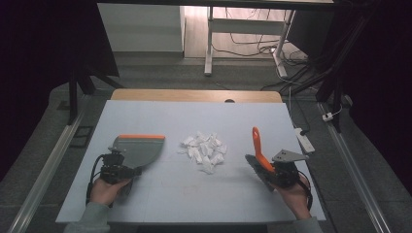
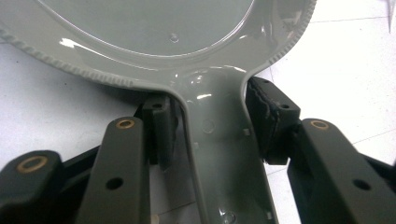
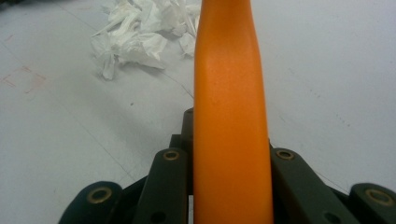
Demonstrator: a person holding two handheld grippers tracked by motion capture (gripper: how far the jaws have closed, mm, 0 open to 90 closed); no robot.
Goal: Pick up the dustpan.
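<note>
Pale blue tabletop (image 1: 160,194): my left gripper (image 1: 116,167) pinches the handle of a grey plastic dustpan (image 1: 138,148) near the left edge, while my right gripper (image 1: 284,170) clamps an orange-handled brush (image 1: 257,145) toward the right edge. Crumpled white paper scraps (image 1: 204,148) lie mid-table between them, slightly nearer the dustpan's mouth.

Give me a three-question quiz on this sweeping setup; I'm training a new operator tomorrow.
1. True or false: the left gripper has its jaws around the grey dustpan's handle.
2. What does the right gripper hold?
A. a crumpled tissue
B. the orange-handled brush
C. a cable
3. Where does the pile of crumpled white paper lie relative to the two tools?

Key
1. True; the handle sits between the jaws.
2. B
3. On the table between them, touching neither.
</note>
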